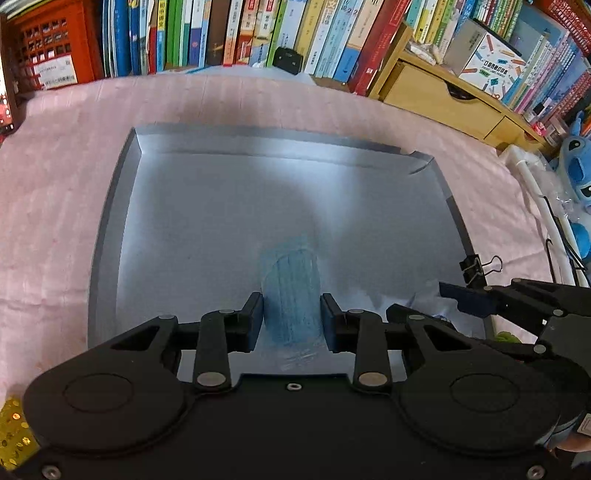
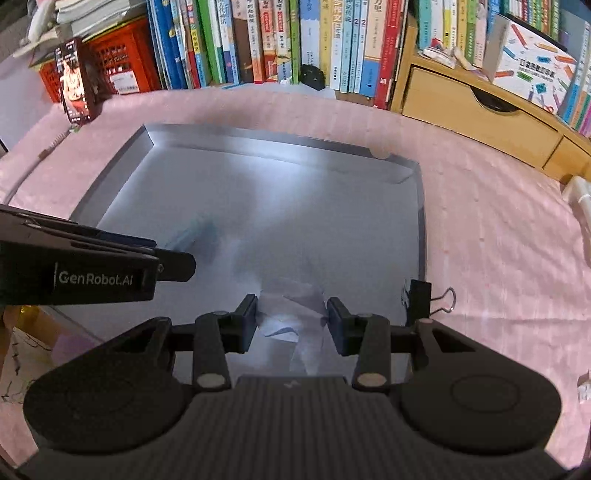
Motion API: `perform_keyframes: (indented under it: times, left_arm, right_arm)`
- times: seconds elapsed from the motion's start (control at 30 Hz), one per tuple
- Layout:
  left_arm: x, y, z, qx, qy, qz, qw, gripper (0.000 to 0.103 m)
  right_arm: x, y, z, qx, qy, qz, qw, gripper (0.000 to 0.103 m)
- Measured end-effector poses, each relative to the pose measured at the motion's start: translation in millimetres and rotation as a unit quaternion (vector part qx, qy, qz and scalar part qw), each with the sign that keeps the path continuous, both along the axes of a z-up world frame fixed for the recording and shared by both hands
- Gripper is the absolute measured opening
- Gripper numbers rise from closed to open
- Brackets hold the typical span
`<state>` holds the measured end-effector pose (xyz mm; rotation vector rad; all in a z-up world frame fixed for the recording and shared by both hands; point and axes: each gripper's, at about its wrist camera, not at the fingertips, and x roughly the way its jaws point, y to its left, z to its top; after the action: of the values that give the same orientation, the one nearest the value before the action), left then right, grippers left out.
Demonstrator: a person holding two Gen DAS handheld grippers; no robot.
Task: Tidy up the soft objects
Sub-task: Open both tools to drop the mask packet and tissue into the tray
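A blue, ribbed soft piece [image 1: 291, 284], like a folded mask, hangs between the pads of my left gripper [image 1: 291, 308], which is shut on it over the near part of a shallow grey tray [image 1: 110, 221]. From the right wrist view the same blue piece [image 2: 192, 230] shows blurred just past the left gripper [image 2: 173, 254]. My right gripper [image 2: 291, 312] is shut on a crumpled, pale translucent wrapper [image 2: 295, 317], also low over the tray [image 2: 421, 221]. In the left wrist view the right gripper [image 1: 417, 299] sits close on the right.
The tray lies on a pink cloth [image 2: 498, 240]. A black binder clip [image 2: 421, 299] grips its right edge. Behind stand a row of books [image 1: 229, 33], a red crate [image 1: 51, 55], a wooden drawer unit [image 2: 472, 110] and a propped phone [image 2: 75, 81]. A blue plush toy [image 1: 580, 166] is far right.
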<state>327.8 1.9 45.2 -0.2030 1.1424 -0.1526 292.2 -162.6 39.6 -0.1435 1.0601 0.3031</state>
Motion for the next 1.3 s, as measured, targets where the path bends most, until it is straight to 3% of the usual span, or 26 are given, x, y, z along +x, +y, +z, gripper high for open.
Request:
perform_keyframes:
  times: [0.5,0.73,0.87,1.03,1.3]
  left_arm:
    - [3,0,-6,-0.013,0.009,-0.001,0.9999,0.032]
    - [0,-3,0,0.012,-0.004,-0.006,0.9999,0.061]
    - [-5,-2,10,0.014,-0.019,-0.006,0.9997,0.071]
    - [-22,1,29,0.024,-0.048,-0.019,0.9984,0.076]
    - [-65,10,62,0.023,-0.108,-0.034,0.9933,0.081]
  right_arm:
    - [9,3,-8,-0.014,0.016,0.002,1.000,0.055]
    - [7,3,-5,-0.014,0.010,0.006,1.000,0.066]
    - [5,2,1,-0.009,0.003,0.008,1.000,0.070]
    - [-4,-3,10,-0.004,-0.015,0.005,1.000,0.074]
    - [-46,-6,40,-0.009,-0.107,0.021,0.994,0.086]
